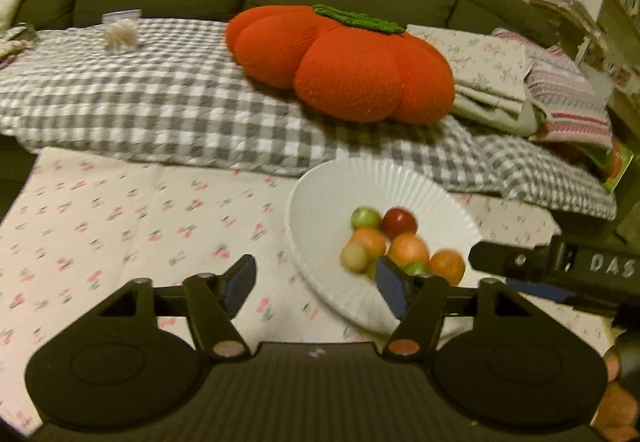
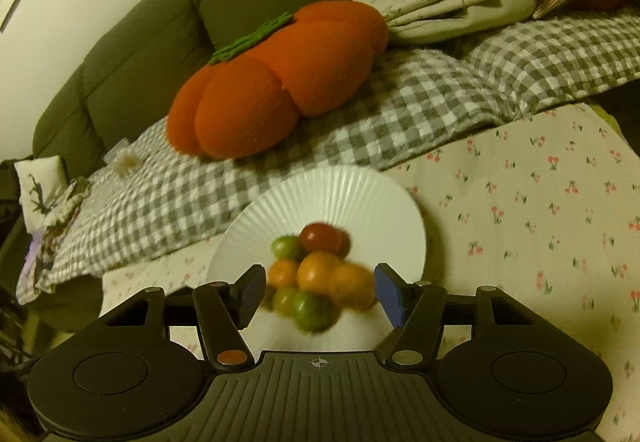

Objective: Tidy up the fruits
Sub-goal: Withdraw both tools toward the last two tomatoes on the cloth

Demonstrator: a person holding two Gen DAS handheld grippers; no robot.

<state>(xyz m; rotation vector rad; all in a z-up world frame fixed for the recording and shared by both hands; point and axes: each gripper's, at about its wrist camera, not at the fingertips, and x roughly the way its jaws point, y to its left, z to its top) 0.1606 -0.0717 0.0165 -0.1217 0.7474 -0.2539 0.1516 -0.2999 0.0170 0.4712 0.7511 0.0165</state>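
Both grippers, left (image 1: 316, 284) and right (image 2: 320, 294), hold fingers apart and empty above a white plate (image 2: 340, 194) of blurred, seemingly small fruits (image 2: 316, 274).

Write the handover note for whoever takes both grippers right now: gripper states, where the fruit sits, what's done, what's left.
Left gripper: open, nothing between the pads, hanging over the cherry-print cloth just left of the plate.
Right gripper: open, empty, hanging over the near side of the fruit pile.
Fruit: all in view is piled on the white ribbed plate: one red fruit, several orange fruits and green fruits. Blur hides an exact count.
Done: the fruit is gathered on the plate; none lies loose on the cloth in either view.
Left: probably nothing but a check for stray pieces out of view.
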